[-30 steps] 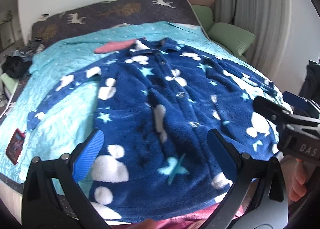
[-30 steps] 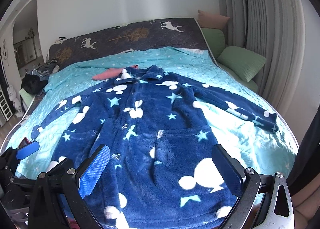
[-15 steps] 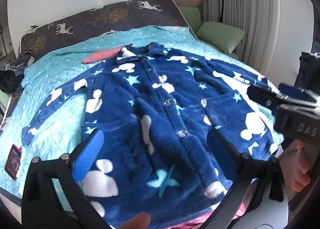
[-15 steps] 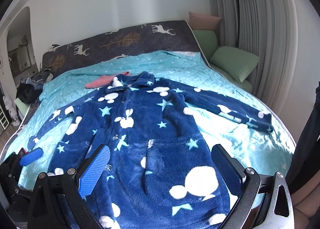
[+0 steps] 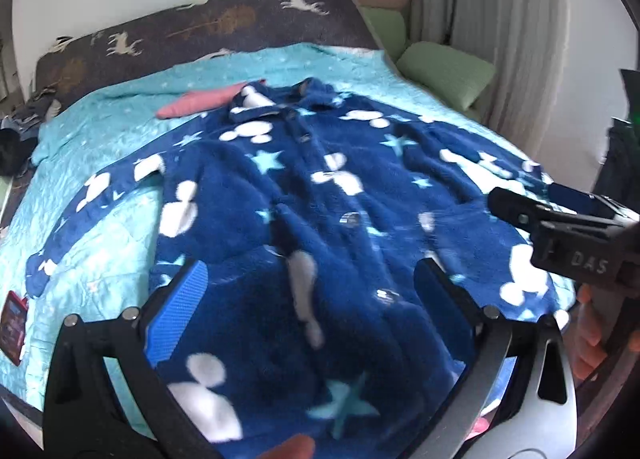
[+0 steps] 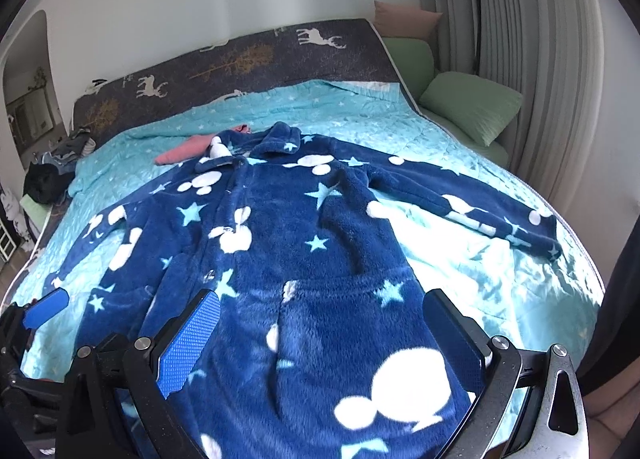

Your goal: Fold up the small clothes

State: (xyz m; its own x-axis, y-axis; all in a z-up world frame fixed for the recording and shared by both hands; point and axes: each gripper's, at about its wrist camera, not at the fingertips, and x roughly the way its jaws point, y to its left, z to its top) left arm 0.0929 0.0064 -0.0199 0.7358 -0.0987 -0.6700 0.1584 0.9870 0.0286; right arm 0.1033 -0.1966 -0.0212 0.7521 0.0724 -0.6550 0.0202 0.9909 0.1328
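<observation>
A navy fleece robe with white mouse heads and light blue stars lies flat and buttoned on the turquoise bed cover, sleeves spread to both sides; it also shows in the right wrist view. My left gripper is open and empty, hovering above the robe's lower hem. My right gripper is open and empty, above the hem on the robe's right half. The right gripper also shows at the right edge of the left wrist view. The left gripper shows at the left edge of the right wrist view.
A pink garment lies by the robe's collar. A small red item lies on the cover at the left edge. Green pillows sit at the right, curtains behind them. A dark headboard stands at the far end.
Both grippers have shifted a little over the robe's hem and stay open. The robe has not moved.
</observation>
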